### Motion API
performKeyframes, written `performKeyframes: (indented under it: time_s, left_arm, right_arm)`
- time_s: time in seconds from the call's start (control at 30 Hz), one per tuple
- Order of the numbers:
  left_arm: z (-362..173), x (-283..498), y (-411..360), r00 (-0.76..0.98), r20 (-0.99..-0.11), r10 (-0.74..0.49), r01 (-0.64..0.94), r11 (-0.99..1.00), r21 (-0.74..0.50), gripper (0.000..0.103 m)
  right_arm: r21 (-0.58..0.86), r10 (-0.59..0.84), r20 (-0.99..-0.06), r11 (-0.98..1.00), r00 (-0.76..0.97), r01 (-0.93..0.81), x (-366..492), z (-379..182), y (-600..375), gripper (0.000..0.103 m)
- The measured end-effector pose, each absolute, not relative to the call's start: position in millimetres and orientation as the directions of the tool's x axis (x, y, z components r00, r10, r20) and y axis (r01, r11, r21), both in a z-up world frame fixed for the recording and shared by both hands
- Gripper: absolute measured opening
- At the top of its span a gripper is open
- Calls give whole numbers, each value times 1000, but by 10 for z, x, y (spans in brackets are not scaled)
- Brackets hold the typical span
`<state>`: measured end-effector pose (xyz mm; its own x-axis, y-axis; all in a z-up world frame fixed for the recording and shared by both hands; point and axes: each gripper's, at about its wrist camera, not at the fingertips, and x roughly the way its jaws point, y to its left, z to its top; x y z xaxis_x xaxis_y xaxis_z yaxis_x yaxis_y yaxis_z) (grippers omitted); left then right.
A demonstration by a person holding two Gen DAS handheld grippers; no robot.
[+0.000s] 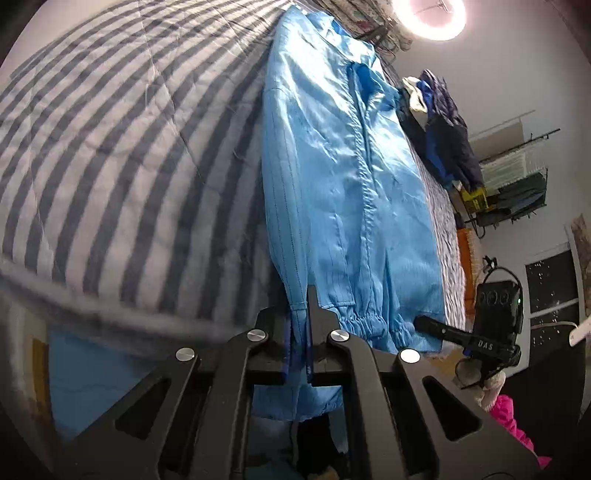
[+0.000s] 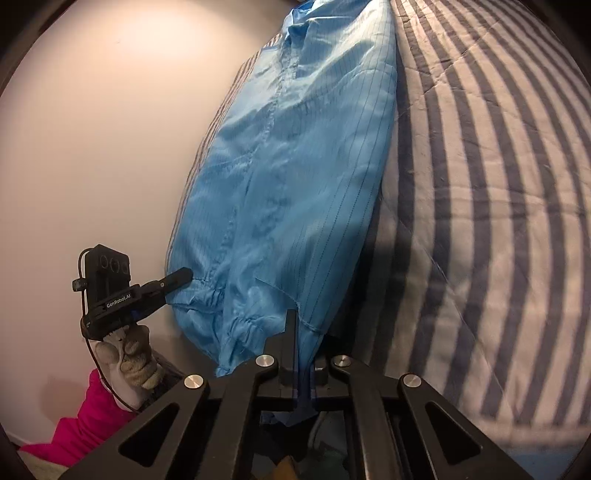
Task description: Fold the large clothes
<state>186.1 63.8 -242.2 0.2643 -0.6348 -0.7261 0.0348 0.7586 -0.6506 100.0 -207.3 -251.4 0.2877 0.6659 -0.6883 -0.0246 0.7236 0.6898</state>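
A light blue pinstriped garment [image 1: 343, 184] with a front zip lies lengthwise on a blue and white striped quilt [image 1: 129, 147]. My left gripper [image 1: 300, 310] is shut on the elastic hem at its near corner, and blue cloth shows between the pads. At the hem's other corner, my right gripper [image 1: 424, 324] closes on the cloth. In the right wrist view, the right gripper [image 2: 304, 339] pinches the garment [image 2: 295, 184] at its near edge. The left gripper [image 2: 181, 277], held by a gloved hand [image 2: 125, 358], bites the gathered hem further left. The hem hangs over the edge of the quilt [image 2: 480, 184].
A heap of dark clothes [image 1: 447, 125] lies on the bed beyond the garment. A wire rack [image 1: 517, 192] stands past the bed's far side, and a ring lamp [image 1: 428, 14] glows above. A pink sleeve [image 2: 85, 417] shows low down, against a plain wall [image 2: 92, 147].
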Motion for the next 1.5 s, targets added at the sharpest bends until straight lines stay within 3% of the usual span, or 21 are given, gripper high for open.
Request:
performKeyframes:
  time_s: [0.27,0.67,1.03,1.5]
  left_arm:
    - [-2449,1649,534,229,-743,-629,61,771,-634,2]
    - [-2085,1823,530,286,-640,-713,63,681,-730,2]
    - [-1705,2606,499,412,-577,-706,53,650,-758,2]
    - [-2110,3672,395,448,-645,-619,-66,697,-714,2]
  right_arm:
    - [682,658,-712,731,245,17,866,-2584,-2162,0]
    - [792,752,-564,610,341,-34,1093,-2256,-2366,0]
    - [803,717,-494,594,492,-59,1748,-1862,-2725,0]
    - [743,615,-603,664,508,78,2905,-2273,-2805,0]
